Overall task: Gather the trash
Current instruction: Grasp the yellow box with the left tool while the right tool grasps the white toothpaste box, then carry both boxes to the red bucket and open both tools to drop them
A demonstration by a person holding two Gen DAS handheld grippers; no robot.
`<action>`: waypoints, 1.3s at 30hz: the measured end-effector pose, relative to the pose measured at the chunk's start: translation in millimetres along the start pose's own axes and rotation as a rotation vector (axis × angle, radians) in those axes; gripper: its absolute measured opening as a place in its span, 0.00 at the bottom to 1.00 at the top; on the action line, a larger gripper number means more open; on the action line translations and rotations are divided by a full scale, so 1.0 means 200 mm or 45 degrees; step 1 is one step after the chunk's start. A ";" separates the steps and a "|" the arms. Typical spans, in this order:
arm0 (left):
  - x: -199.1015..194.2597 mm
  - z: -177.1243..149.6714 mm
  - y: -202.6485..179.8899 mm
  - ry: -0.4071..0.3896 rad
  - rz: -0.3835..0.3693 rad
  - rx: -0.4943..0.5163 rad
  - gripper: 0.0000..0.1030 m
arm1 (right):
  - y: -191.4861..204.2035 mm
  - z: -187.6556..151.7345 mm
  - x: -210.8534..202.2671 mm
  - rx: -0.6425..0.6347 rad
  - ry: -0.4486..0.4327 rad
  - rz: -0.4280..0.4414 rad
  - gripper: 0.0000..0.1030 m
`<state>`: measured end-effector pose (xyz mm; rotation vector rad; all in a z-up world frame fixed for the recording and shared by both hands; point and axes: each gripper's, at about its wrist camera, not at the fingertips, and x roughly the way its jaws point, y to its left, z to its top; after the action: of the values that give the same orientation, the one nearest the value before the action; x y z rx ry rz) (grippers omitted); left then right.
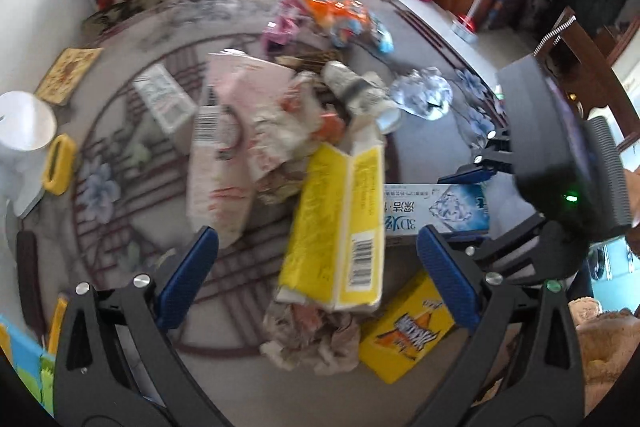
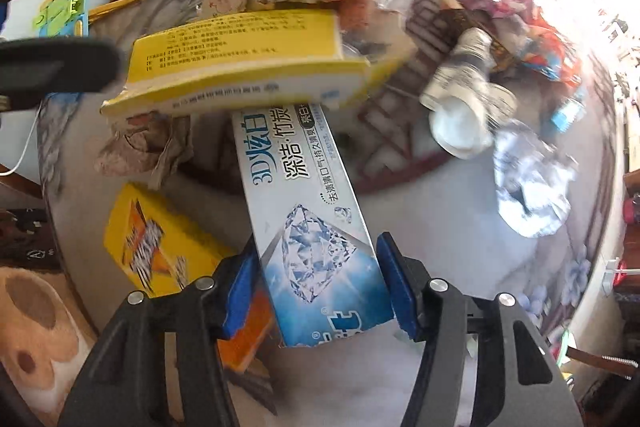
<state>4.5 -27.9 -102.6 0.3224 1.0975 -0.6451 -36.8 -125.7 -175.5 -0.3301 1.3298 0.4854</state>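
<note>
Right gripper point(image 2: 318, 287): nearest item; pointing steeply down at the near edge of the round table point(image 2: 460, 187), its blue pads set against both long sides of the toothpaste box point(image 2: 316, 227); it appears clamped on the carton, though a hair of gap on the right pad cannot be ruled out.
Toothpaste box: blue-white, diamond print; near end between the pads, far end tucked under the long yellow carton point(image 2: 240, 67).
Left gripper point(image 1: 316, 279): jaws wide apart, holding nothing; hovering over the long yellow carton, which lies between its fingers without touching them.
Small yellow box point(image 2: 156, 239): flat on the table at its near edge, just left of the toothpaste box.
Crumpled paper point(image 1: 312, 339): wadded beside the near end of the yellow carton.
Mid-table heap: pink paper bag point(image 1: 224, 155), torn wrappers, paper cup point(image 1: 360, 95), crushed clear plastic point(image 1: 420, 95).
Far edge: orange and pink snack packets point(image 1: 336, 15).
Step in hand: first pickups; the pile is largely uncollected.
Next move: judged to need a lift that slides the toothpaste box free of the overlying carton, while the left jaws close on that carton.
</note>
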 end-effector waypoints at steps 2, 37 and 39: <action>0.04 0.01 -0.04 0.021 -0.005 0.026 0.95 | -0.04 -0.05 -0.01 0.030 -0.003 0.007 0.54; -0.14 0.22 -0.41 -0.274 -0.310 -0.188 0.42 | -0.79 -0.93 -0.82 0.950 -0.456 -0.107 0.44; -0.11 0.25 -0.48 -0.267 -0.330 -0.172 0.42 | -0.90 -1.07 -0.84 1.082 -0.450 -0.162 0.44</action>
<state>-25.4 -122.8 -55.0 -0.0058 0.9828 -0.8107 -152.3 -410.8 -65.4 0.3628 1.0493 -0.1494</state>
